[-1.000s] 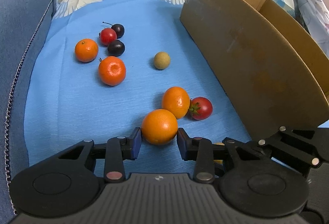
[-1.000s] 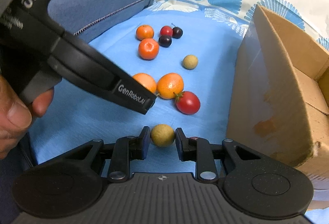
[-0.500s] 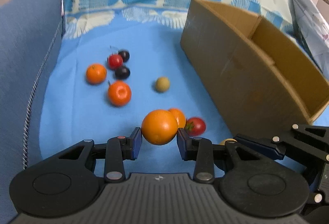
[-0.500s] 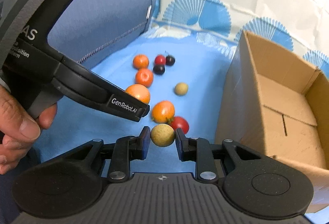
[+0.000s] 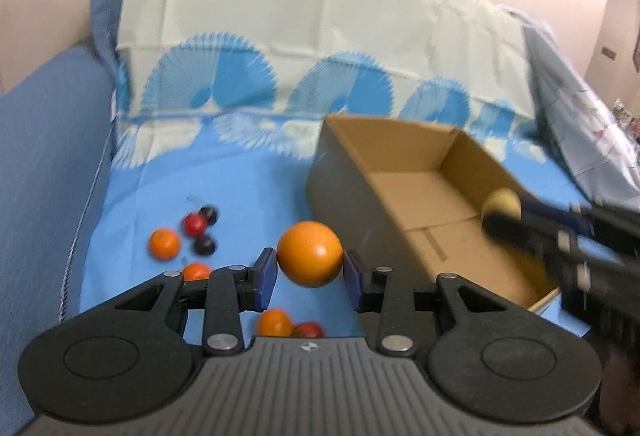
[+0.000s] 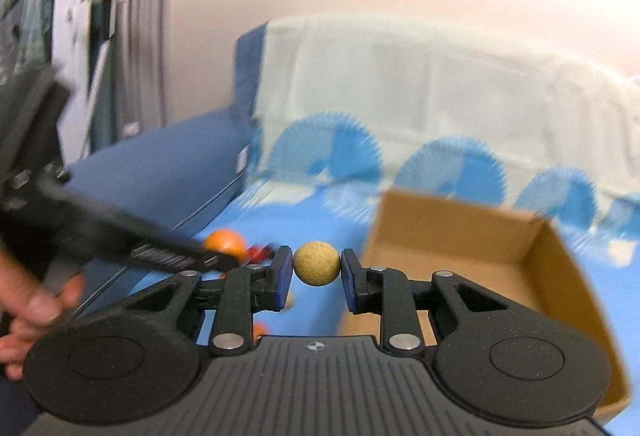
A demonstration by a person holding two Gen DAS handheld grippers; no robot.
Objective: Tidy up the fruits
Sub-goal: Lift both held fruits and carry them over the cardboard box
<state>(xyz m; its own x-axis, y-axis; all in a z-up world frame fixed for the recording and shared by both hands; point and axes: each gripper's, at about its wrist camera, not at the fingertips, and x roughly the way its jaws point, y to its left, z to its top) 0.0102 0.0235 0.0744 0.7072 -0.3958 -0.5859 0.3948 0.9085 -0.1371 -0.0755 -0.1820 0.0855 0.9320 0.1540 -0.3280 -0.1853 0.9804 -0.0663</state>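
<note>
My left gripper point(image 5: 310, 272) is shut on a large orange point(image 5: 310, 254), held in the air above the blue cloth, left of the open cardboard box point(image 5: 404, 152). My right gripper point(image 6: 316, 274) is shut on a small tan round fruit point(image 6: 317, 262), lifted clear of the cloth. In the left wrist view that tan fruit point(image 5: 501, 201) hangs over the box's opening. The box point(image 6: 452, 224) lies ahead and to the right in the right wrist view. The left gripper's orange point(image 6: 224, 241) shows at the left there.
On the blue cloth point(image 5: 248, 188) lie two small oranges point(image 5: 164, 243), a red and two dark cherries point(image 5: 196, 223), another orange point(image 5: 274, 322) and a red tomato point(image 5: 309, 330). A blue sofa arm point(image 5: 44, 156) borders the left. A hand point(image 6: 28, 300) holds the left gripper.
Both grippers have risen off the cloth with their fruits and tilted up. The right one has swung toward the box, its tan fruit now over the opening.
</note>
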